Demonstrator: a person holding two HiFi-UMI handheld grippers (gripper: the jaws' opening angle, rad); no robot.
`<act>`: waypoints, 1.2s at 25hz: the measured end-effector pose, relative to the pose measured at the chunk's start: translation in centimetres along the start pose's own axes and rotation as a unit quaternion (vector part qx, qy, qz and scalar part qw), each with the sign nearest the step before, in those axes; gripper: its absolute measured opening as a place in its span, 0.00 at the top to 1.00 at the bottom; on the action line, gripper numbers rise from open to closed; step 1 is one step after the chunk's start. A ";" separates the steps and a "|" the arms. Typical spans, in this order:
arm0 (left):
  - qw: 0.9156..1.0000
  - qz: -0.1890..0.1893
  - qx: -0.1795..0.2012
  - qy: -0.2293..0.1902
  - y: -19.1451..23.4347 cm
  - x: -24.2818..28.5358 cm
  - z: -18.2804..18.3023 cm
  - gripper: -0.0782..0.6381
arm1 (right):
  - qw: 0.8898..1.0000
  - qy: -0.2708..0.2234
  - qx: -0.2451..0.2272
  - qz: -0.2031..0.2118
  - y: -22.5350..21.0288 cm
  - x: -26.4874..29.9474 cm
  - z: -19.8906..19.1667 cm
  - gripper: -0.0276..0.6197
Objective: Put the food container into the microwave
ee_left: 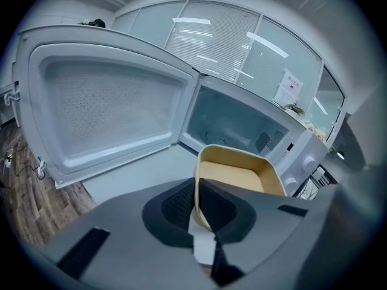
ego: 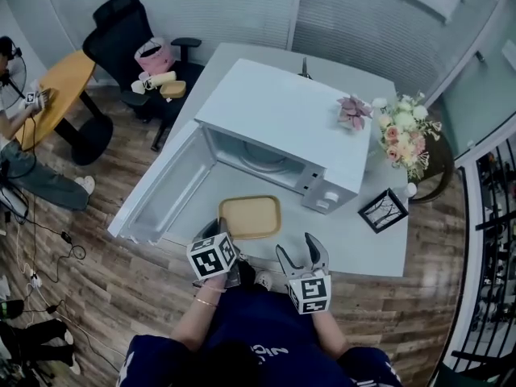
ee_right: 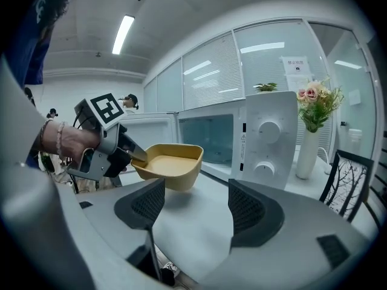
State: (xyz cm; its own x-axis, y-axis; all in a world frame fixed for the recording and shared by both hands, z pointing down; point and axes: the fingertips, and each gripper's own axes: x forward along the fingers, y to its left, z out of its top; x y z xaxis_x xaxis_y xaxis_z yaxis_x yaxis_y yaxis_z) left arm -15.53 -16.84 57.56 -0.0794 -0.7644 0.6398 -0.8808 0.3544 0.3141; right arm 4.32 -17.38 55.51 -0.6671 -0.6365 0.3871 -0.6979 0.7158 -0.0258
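A shallow yellow food container [ego: 251, 216] hangs just above the grey table [ego: 379, 244], in front of the white microwave [ego: 282, 115]. The microwave door [ego: 165, 188] is swung wide open to the left and the cavity [ego: 256, 160] shows a glass plate. My left gripper [ego: 222, 227] is shut on the container's near-left rim; in the left gripper view its pads [ee_left: 181, 204] pinch the container [ee_left: 239, 174] wall. My right gripper [ego: 298, 250] is open over the table's front edge with nothing in it. The right gripper view shows the container [ee_right: 172, 161] lifted by the left gripper [ee_right: 136, 156].
A vase of flowers [ego: 403, 131] and a black wire frame [ego: 384, 210] stand right of the microwave. A pink flower [ego: 352, 111] lies on its top. A black office chair [ego: 133, 39] and a round yellow table [ego: 56, 95] with a seated person are at the far left.
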 end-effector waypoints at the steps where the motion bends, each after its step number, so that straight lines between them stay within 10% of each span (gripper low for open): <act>1: 1.000 0.002 -0.004 0.000 0.0 0.3 0.5 0.87 | 1.000 0.001 0.000 -0.001 -0.2 0.4 0.2 0.46; 30: 1.000 -0.019 0.020 -0.007 -1.5 10.9 10.2 0.87 | 0.999 0.015 0.043 0.001 -0.8 6.6 2.1 0.46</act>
State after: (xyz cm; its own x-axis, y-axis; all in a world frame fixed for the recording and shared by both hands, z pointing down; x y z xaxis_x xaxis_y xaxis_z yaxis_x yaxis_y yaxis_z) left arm -19.81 -31.17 56.93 -0.0523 -0.7849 0.6174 -0.9015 0.3031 0.3089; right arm -0.13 -22.78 56.13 -0.6619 -0.6251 0.4136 -0.7170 0.6889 -0.1062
